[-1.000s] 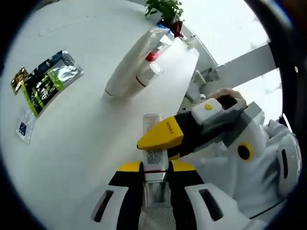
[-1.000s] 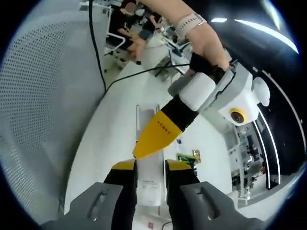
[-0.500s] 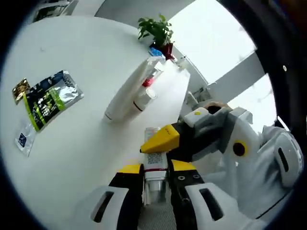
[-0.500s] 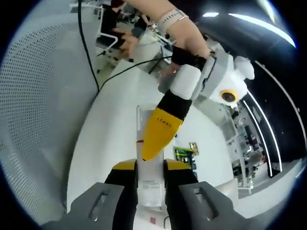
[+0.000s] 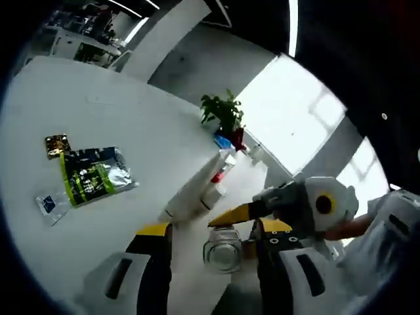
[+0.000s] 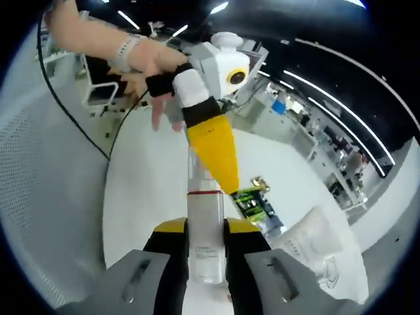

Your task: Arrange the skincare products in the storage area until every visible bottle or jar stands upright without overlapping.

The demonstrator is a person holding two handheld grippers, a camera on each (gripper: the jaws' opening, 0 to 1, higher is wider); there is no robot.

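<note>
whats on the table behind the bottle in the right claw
Behind the bottle, clamped in the right claw, lie a green sachet and a white pouch on the table. The left claw covers the bottle's top.

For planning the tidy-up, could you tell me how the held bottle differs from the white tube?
The bottle is lifted off the table, clamped in the right tongs; the white tube lies flat on it. The bottle is slim with a red band; the tube is broader. Neither stands upright on the table.

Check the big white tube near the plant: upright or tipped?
Tipped. The white tube lies flat on the white table, its length running along the surface toward the potted plant.
</note>
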